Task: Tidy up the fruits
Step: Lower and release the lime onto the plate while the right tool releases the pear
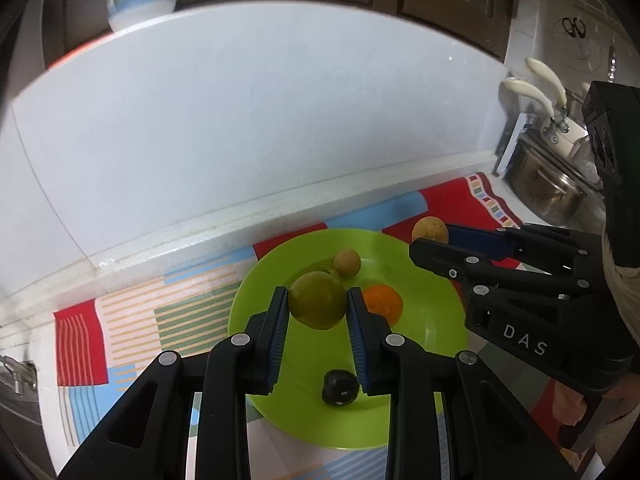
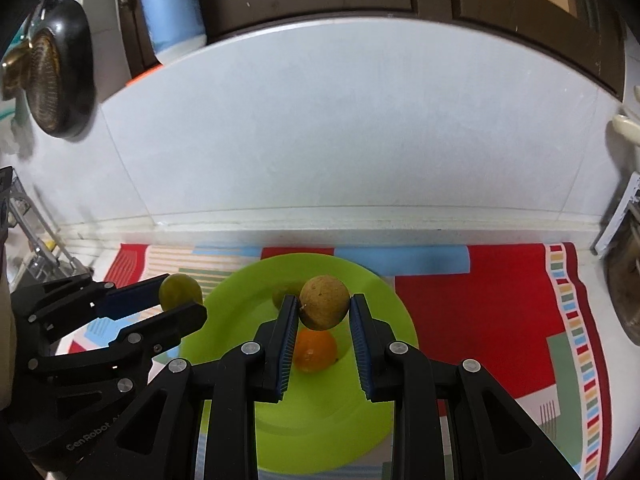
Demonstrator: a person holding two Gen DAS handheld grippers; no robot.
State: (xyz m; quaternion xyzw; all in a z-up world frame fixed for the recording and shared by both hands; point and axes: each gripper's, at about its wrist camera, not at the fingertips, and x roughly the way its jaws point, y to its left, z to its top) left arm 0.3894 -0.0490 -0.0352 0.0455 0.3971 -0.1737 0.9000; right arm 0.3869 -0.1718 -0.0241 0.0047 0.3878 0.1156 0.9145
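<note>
A green plate (image 1: 424, 332) lies on a colourful mat. My left gripper (image 1: 318, 300) is shut on a green round fruit (image 1: 317, 299) and holds it above the plate. On the plate lie an orange (image 1: 386, 302), a small tan fruit (image 1: 347, 263) and a dark fruit (image 1: 339, 388). My right gripper (image 2: 324, 308) is shut on a brown round fruit (image 2: 325, 307) above the plate (image 2: 240, 320), over the orange (image 2: 316, 350). The right gripper also shows in the left wrist view (image 1: 430, 238), and the left gripper with its green fruit (image 2: 180, 291) in the right wrist view.
The patterned mat (image 2: 480, 304) covers the counter in front of a white tiled wall. A steel pot (image 1: 548, 188) and cream-handled utensils stand at the right. A blue and white bottle (image 2: 172, 8) stands on the ledge above. A metal rack (image 2: 36, 248) is at the left.
</note>
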